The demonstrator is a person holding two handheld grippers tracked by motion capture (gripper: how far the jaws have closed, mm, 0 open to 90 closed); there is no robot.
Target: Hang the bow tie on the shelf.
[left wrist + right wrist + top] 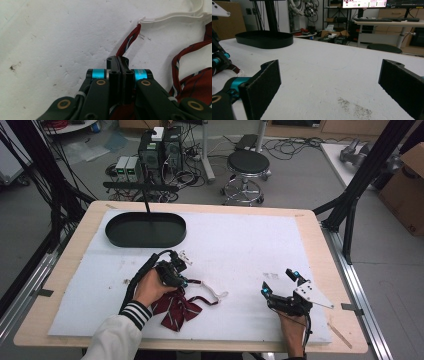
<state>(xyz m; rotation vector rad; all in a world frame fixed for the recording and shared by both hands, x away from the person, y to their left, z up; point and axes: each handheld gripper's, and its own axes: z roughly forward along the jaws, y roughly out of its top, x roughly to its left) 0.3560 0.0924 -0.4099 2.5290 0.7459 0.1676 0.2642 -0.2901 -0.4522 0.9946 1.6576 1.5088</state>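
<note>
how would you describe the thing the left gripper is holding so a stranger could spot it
On the white sheet covering the wooden table, look near the front edge, left of centre. A dark red striped bow tie lies there, its red strap clamped in the left gripper. Its white neck band sets it apart from the black oval tray.

Left gripper (176,271): low over the table, jaws pressed together, gripping.
Left hand (151,287): wrapped around its gripper, striped cuff at the wrist.
Right gripper (280,282): near the table's front right, jaws spread wide apart, nothing between them.
Right hand (292,326): behind its gripper, entering from below.
</note>
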